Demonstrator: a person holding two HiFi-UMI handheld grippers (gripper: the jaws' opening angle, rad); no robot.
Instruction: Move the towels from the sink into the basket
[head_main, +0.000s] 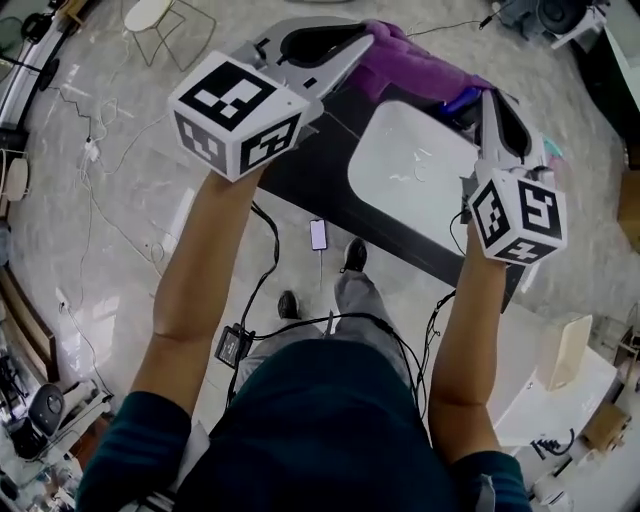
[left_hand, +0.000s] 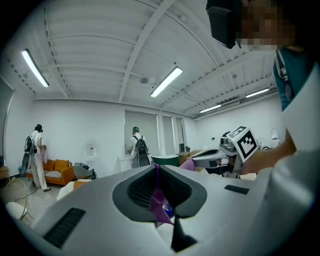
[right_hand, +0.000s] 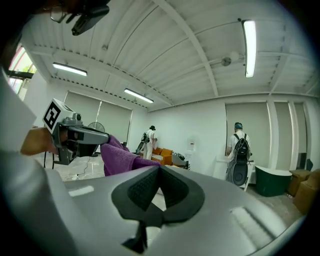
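Observation:
A purple towel (head_main: 415, 65) hangs stretched between my two grippers, high above the white sink (head_main: 410, 170) set in a dark table (head_main: 310, 170). The left gripper (head_main: 368, 42) is shut on one end of it; in the left gripper view a purple fold (left_hand: 159, 200) is pinched between the pads at the gripper's (left_hand: 157, 167) tips. The right gripper (head_main: 488, 95) is shut on the other end. In the right gripper view the towel (right_hand: 120, 157) runs from the left gripper (right_hand: 80, 137) to the right gripper's (right_hand: 159, 167) closed tips. No basket is in view.
Both grippers point roughly level into the room. A phone (head_main: 319, 234) and cables lie on the floor beside the table. A white cabinet (head_main: 560, 390) stands at the lower right. People with backpacks (left_hand: 137, 150) and an orange sofa (left_hand: 55, 167) are far off.

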